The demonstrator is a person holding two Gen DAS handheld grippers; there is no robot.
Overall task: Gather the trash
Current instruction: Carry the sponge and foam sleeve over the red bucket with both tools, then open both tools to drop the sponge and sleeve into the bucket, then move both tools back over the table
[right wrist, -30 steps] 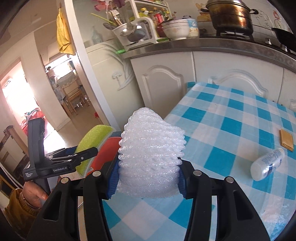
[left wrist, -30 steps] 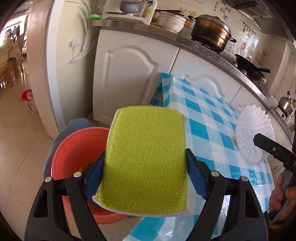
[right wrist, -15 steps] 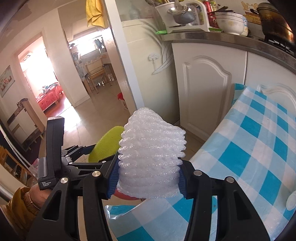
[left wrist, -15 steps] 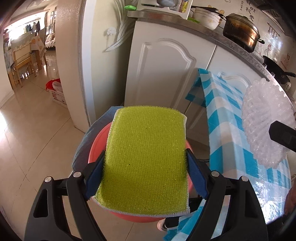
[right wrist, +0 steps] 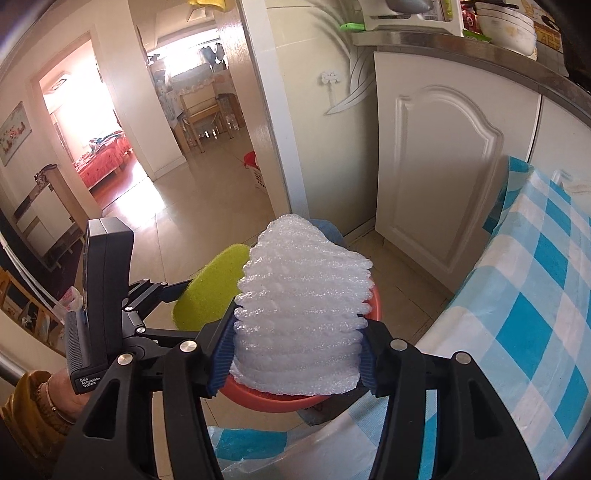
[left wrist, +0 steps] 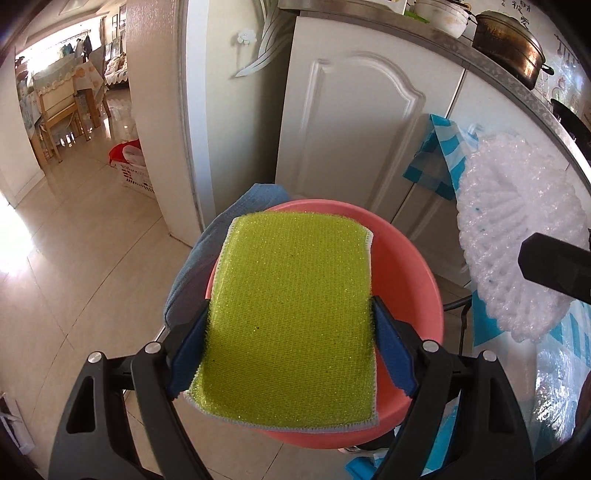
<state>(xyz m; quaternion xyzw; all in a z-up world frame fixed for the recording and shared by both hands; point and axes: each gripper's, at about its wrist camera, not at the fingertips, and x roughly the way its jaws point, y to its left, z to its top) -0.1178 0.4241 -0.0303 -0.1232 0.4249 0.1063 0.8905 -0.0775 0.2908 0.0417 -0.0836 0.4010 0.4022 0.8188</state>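
The left hand-held gripper [left wrist: 291, 354] grips a green sponge [left wrist: 291, 314] directly above the red basin [left wrist: 406, 273] off the counter's end. The right hand-held gripper [right wrist: 295, 354], jaws opening around white foam netting [right wrist: 303, 317], hangs over the basin's counter-side rim.

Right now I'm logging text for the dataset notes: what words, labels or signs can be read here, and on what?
"Data Acquisition System": white print on the black body of the left gripper, seen from the right wrist.
Black characters on the wall above the pot: cut off, unreadable.
Can labels on the counter: too blurred.
Nothing is printed on the sponge, foam net or basin.
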